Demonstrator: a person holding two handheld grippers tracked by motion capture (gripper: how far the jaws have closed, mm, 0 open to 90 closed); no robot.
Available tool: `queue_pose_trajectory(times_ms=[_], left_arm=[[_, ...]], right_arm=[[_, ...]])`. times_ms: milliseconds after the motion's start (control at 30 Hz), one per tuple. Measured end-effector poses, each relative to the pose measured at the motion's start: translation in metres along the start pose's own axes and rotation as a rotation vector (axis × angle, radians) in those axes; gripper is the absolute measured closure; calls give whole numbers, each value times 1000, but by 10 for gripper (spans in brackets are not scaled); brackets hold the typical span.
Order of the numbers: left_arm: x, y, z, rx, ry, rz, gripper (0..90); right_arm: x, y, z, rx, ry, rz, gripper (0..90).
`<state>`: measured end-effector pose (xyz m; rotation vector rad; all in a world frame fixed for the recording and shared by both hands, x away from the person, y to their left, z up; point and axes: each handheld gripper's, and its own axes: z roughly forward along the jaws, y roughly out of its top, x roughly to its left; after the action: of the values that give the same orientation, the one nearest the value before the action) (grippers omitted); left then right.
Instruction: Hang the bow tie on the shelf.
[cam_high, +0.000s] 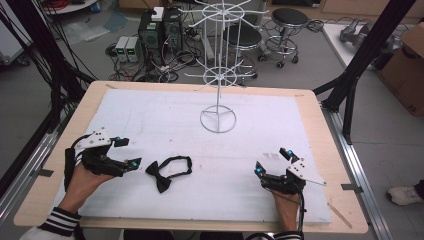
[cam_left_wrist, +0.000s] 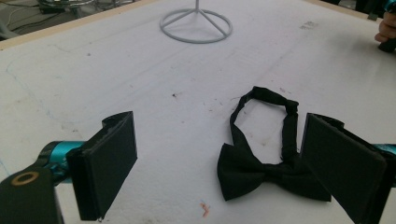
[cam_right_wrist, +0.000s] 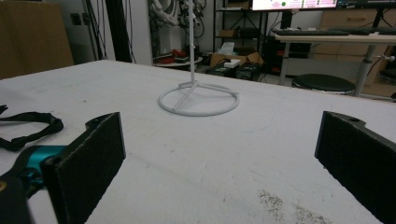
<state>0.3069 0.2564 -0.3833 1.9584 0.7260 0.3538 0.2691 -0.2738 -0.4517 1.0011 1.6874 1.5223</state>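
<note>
A black bow tie (cam_high: 168, 171) with its looped neck strap lies flat on the white mat, left of centre. In the left gripper view the bow tie (cam_left_wrist: 261, 170) sits between and just beyond the wide-apart jaws, close to the right jaw. My left gripper (cam_high: 128, 152) rests open on the mat just left of the tie. My right gripper (cam_high: 273, 161) stands open at the front right with nothing between its jaws. A white wire display rack (cam_high: 218, 75) stands at the back centre, and its ring base (cam_right_wrist: 198, 99) lies ahead in the right gripper view.
The white mat (cam_high: 150, 107) covers a wooden table (cam_high: 330, 150). Behind the table are stools (cam_high: 287, 20), computer cases (cam_high: 160, 27) and cables on the floor. A cardboard box (cam_high: 407, 65) stands at the far right. A strap loop (cam_right_wrist: 28, 126) shows at the left of the right gripper view.
</note>
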Motion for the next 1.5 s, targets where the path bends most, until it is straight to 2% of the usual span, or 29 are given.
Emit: queue_pose_trajectory(times_ms=[67, 100, 133, 200, 233, 300, 367, 500, 600, 667, 833, 867, 967, 1200, 1233, 1333, 1500], left_arm=[[-2, 5, 4, 34, 6, 18, 114], [-2, 5, 4, 34, 6, 18, 114], [-5, 9, 7, 64, 9, 24, 115], [-6, 11, 9, 77, 8, 21, 117], [-8, 15, 13, 112, 4, 26, 119], [-10, 18, 17, 145, 2, 26, 120], [-12, 21, 21, 170, 11, 29, 124], [-18, 27, 29, 211, 0, 38, 159], [-23, 29, 38, 270, 4, 60, 166], [-25, 30, 44, 293, -5, 69, 174], [-31, 33, 56, 331, -23, 82, 211], [-33, 33, 61, 347, -21, 96, 224], [-33, 33, 65, 354, -27, 82, 236], [-34, 31, 77, 409, 16, 88, 290], [-34, 31, 78, 417, 15, 102, 287], [-34, 30, 83, 434, 1, 108, 275], [-35, 28, 92, 491, 3, 121, 288]], right_arm=[[0, 0, 0, 0, 0, 0, 7], [0, 0, 0, 0, 0, 0, 7], [0, 0, 0, -1, 0, 0, 7], [0, 0, 0, -2, 0, 0, 7], [0, 0, 0, -3, 1, 2, 6], [-1, 0, 0, -5, 2, 0, 6], [0, 0, 0, -3, 3, 3, 6], [-1, 0, 0, -5, 3, 2, 7], [-1, 0, 0, -5, 5, 3, 6], [-1, 0, 0, -4, 3, 9, 6], [-1, 0, -1, -10, 2, 4, 6], [-1, 0, -1, -10, 1, 13, 6], [-1, 0, -1, -11, 2, 14, 6], [-2, 0, -1, -16, 4, 12, 6], [-2, 0, -1, -16, 4, 13, 7], [-2, 0, -1, -16, 3, 13, 6], [-2, 0, -1, -16, 3, 13, 6]])
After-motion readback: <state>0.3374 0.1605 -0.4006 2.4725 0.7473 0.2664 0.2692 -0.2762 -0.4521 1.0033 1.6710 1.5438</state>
